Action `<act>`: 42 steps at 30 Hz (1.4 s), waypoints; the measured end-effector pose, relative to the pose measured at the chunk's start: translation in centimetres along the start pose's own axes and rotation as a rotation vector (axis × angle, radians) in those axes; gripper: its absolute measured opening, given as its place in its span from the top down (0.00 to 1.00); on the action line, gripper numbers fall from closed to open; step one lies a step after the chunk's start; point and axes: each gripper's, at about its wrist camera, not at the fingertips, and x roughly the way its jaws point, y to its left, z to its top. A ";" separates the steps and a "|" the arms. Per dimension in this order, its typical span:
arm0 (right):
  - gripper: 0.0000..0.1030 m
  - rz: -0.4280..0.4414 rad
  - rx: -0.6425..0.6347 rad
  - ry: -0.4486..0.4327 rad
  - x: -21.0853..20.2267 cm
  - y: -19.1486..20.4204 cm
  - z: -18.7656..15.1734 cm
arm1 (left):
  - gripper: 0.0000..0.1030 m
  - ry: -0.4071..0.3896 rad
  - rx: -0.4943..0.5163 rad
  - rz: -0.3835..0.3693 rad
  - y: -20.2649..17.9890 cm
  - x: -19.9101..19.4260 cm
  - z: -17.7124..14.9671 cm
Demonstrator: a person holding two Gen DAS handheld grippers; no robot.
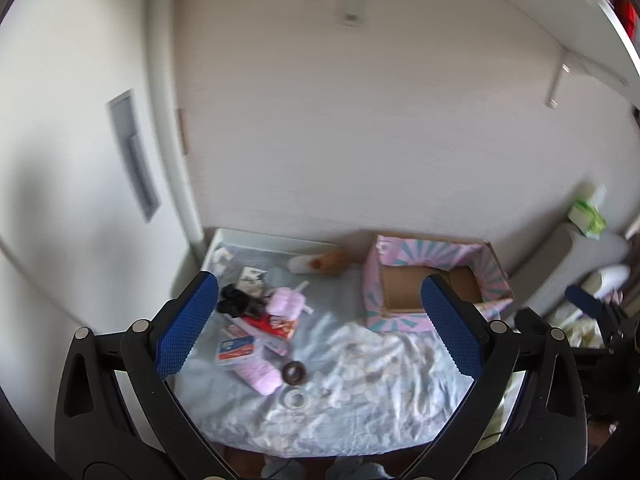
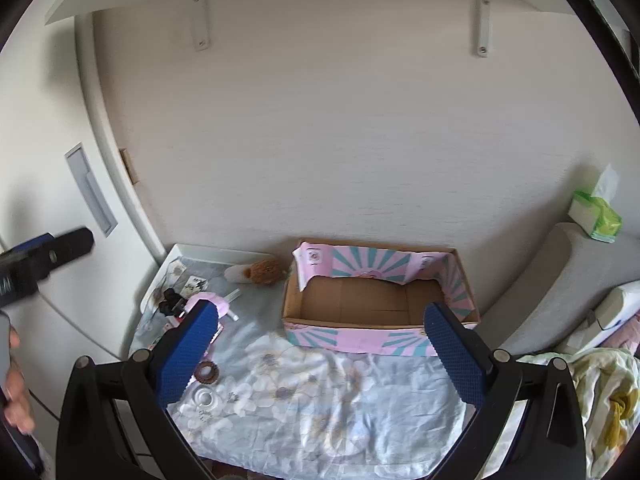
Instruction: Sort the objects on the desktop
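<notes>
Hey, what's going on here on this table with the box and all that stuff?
A person holds a claw in each hand above a table covered with a floral cloth. Both the left claw and the right claw are open and hold nothing. The pink cardboard box looks empty. The small items, among them a pink case, a brown ring and a clear tape roll, lie loose on the cloth to its left. Sorting seems not yet begun.

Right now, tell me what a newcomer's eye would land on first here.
The pink cardboard box with teal sunburst stripes stands open and empty at the back right of the floral cloth. Left of it lies a heap of small clutter, with a brown ring nearer the front. Both the left gripper and right gripper hover wide open above.
</notes>
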 end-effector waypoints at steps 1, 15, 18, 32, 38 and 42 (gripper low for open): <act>0.00 0.009 -0.005 0.008 0.3 0.3 -0.1 | 0.02 0.002 -0.016 0.011 0.9 0.0 0.0; 0.00 0.134 -0.099 0.125 6.5 5.4 -1.8 | 0.02 0.172 -0.108 0.080 8.3 6.0 -4.7; 0.00 0.155 -0.118 0.151 8.4 6.3 -2.1 | 0.02 0.226 -0.109 0.066 8.9 8.3 -6.5; 0.00 0.242 -0.311 0.226 18.1 10.2 -4.6 | 0.03 0.358 -0.102 0.088 10.8 18.2 -13.0; 0.00 0.292 -0.354 0.250 21.6 11.2 -4.8 | 0.04 0.402 -0.083 0.142 11.5 21.6 -14.3; 0.00 0.310 -0.369 0.268 23.6 11.9 -4.9 | 0.04 0.425 -0.077 0.144 11.6 22.8 -15.0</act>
